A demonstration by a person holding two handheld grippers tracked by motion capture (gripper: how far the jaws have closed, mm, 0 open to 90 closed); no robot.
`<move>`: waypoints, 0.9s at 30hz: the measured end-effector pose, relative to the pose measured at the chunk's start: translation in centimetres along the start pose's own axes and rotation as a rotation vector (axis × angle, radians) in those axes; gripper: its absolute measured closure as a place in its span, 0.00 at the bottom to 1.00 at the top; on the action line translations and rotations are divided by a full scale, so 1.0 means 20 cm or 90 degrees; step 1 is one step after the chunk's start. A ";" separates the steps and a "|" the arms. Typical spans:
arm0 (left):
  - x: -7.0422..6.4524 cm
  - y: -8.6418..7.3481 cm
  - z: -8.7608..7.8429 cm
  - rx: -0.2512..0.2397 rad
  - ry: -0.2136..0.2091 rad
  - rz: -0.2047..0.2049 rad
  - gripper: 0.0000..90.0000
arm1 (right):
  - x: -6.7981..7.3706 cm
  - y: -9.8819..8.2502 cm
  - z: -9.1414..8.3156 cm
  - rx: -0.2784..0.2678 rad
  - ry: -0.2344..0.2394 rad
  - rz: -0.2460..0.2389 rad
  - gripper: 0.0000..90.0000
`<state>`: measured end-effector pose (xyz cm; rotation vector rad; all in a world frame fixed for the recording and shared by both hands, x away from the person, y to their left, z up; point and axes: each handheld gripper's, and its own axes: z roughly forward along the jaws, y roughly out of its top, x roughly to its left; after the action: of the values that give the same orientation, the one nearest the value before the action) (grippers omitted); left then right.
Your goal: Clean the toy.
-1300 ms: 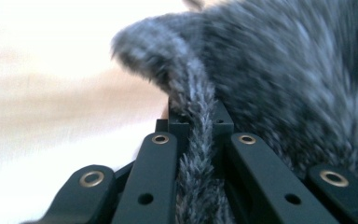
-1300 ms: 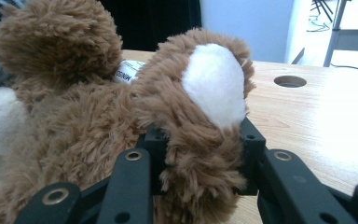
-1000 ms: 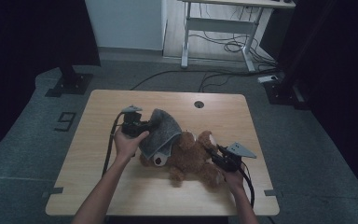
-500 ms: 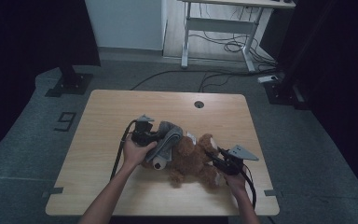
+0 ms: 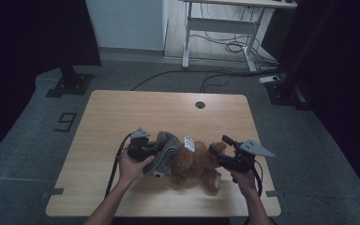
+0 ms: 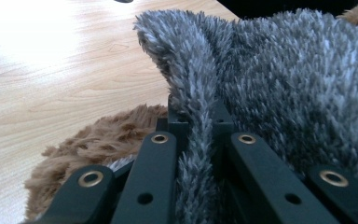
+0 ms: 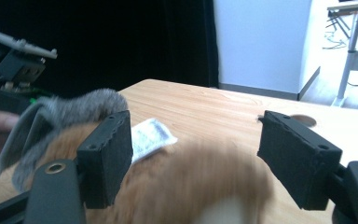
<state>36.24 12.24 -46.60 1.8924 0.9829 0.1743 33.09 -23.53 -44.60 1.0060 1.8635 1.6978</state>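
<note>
A brown plush bear (image 5: 194, 164) lies on its side on the wooden table (image 5: 168, 112), with a white tag (image 5: 189, 144) sticking up. A grey furry cap (image 5: 166, 149) covers its head end. My left gripper (image 5: 157, 150) is shut on the cap's edge; in the left gripper view the grey fur (image 6: 279, 84) is pinched between the jaws (image 6: 196, 126), with brown plush (image 6: 98, 144) below. My right gripper (image 5: 220, 145) hovers just above the bear's rear end. Its jaws have just been opening and stand wide, with blurred brown plush (image 7: 186, 186) below them and no pad touching it.
A round cable hole (image 5: 200, 104) sits near the table's far edge. Beyond the table stand a metal-legged desk (image 5: 220, 28) and floor cables (image 5: 225, 47). A dark stand base (image 5: 70, 84) is at the far left.
The left gripper moved right and down, pulling the grey cap over the bear's head. The right gripper let go of the bear, opened wide and rose.
</note>
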 end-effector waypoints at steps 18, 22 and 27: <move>-0.06 -0.20 -0.14 -0.027 -0.060 -0.007 0.93 | 0.17 -0.30 0.17 0.280 0.106 0.001 0.15; -0.09 -0.24 -0.15 -0.030 -0.064 -0.003 0.93 | 0.21 -0.40 0.23 0.313 0.075 -0.013 0.24; -0.11 -0.26 -0.13 -0.035 -0.060 0.001 0.93 | 0.21 -0.42 0.24 0.284 0.050 -0.016 0.44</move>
<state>30.54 13.64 -48.74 1.8348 0.9048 0.1098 31.99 -17.17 -52.93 1.0822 2.3589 1.3485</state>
